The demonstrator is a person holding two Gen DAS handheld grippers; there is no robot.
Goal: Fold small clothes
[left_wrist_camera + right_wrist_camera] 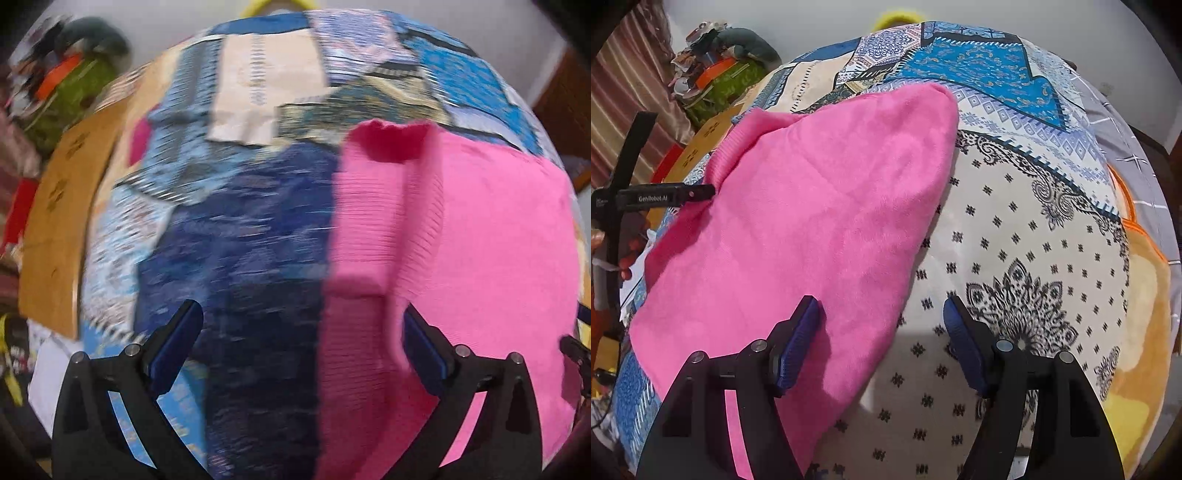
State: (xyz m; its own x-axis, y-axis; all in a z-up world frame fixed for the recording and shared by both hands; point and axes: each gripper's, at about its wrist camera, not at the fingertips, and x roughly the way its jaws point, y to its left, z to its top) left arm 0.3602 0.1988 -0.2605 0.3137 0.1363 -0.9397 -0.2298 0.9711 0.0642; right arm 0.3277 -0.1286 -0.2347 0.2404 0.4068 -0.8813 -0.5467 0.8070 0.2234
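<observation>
Left gripper (303,339) is spread wide, nothing pinched. Right gripper (882,332) is parted too, empty, one pad above the pink garment's (798,229) edge. The garment is laid flat on the patterned bedsheet (1015,229).

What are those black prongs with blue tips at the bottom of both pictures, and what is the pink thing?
They are hand-held grippers; a person carries one in each hand, each with its own camera looking along its fingers. One picture comes from the left gripper, blurred, the other from the right gripper. The blue tips are the fingers' pads. The pink thing is a small knitted garment lying on a patterned bedsheet. Both grippers are open above the cloth, the right one over the garment's edge; nothing is held. Cluttered belongings are piled beyond the bed.
</observation>
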